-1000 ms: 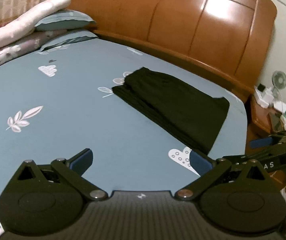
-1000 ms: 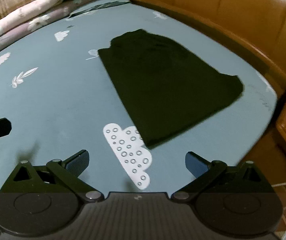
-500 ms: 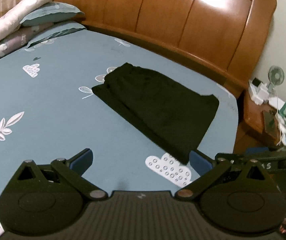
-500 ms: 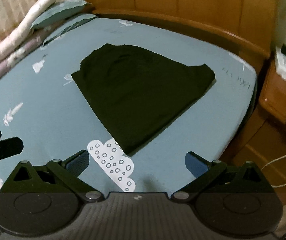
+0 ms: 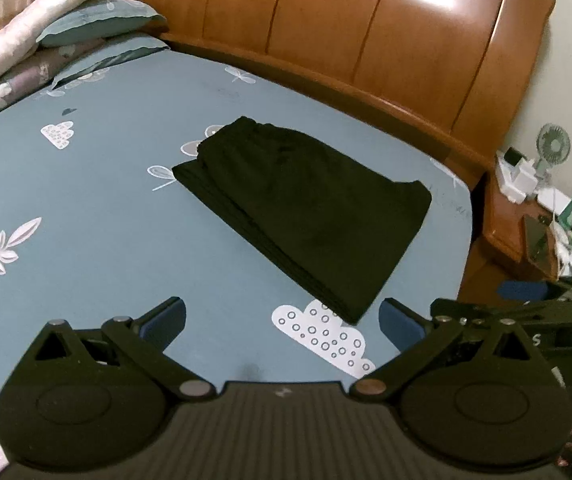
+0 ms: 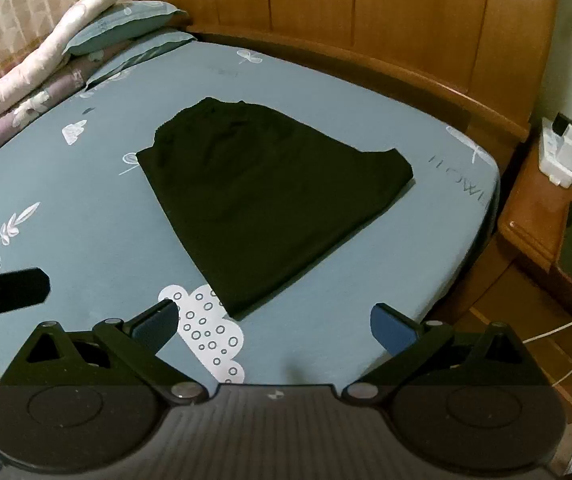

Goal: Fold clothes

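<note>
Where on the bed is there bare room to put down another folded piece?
Widest bare sheet lies between the folded black garment and the stacked pillows. A narrower strip runs between garment and headboard. The bed's right corner is tight. The nightstand is crowded. Both tongs, left and right, are open, holding nothing.

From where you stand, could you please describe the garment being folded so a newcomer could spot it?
Start at the wooden headboard and look down onto the blue patterned bedsheet. The folded black garment lies flat there, its near corner touching a white cloud print; it is the only plain dark thing on the bed.
</note>
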`<state>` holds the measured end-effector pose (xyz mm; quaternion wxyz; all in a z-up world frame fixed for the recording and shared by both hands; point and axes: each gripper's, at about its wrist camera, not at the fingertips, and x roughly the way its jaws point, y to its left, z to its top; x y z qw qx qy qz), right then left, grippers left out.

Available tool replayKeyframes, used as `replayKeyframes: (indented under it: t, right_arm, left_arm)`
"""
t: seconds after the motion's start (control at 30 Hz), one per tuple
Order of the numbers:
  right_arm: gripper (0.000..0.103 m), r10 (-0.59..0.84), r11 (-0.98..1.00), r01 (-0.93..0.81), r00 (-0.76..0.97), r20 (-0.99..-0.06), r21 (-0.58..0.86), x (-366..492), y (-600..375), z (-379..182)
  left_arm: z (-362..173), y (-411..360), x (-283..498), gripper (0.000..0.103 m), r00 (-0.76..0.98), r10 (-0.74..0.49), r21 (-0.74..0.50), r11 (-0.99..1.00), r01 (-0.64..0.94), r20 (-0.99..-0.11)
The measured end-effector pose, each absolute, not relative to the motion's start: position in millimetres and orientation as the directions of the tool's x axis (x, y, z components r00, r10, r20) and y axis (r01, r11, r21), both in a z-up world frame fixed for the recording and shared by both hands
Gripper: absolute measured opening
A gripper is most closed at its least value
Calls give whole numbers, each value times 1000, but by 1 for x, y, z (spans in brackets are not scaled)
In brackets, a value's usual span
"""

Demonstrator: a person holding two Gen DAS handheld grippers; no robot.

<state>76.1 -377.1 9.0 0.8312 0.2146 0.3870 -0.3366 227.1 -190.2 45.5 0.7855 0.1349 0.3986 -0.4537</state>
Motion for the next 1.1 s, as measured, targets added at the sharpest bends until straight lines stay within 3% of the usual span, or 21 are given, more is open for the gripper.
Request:
replayKeyframes:
  t: [1.1]
  right_arm:
    - [103, -427, 668, 743, 442, -789, 55, 79, -376, 8]
  left_arm:
    - [33, -208, 227, 102, 205, -574, -158, 519, 840, -793]
